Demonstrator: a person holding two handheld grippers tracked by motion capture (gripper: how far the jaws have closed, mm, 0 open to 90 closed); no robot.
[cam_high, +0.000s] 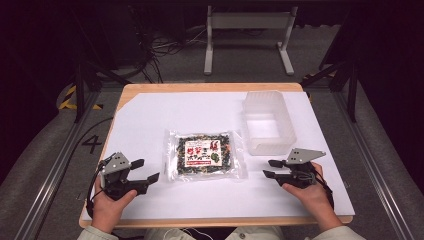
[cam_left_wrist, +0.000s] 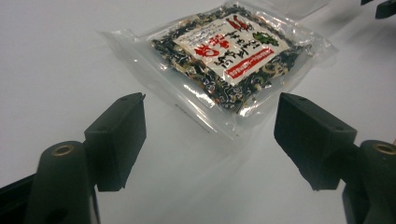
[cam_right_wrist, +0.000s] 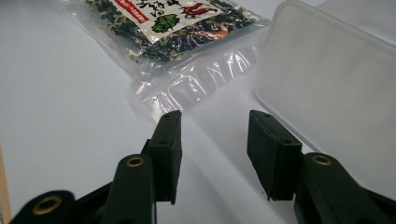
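The left gripper (cam_high: 146, 170) rests low on the white table (cam_high: 150, 120) at the packet's left, jaws spread wide and empty, aimed at its near corner, seemingly ready to take an edge. The hand sits behind it, wrist flat near the table's front edge. The packet (cam_high: 205, 154) of dark dried food lies flat mid-table, just beside the clear tub (cam_high: 268, 122), probably its destination. The right gripper (cam_high: 270, 168) mirrors the left, jaws parted less widely, holding nothing.
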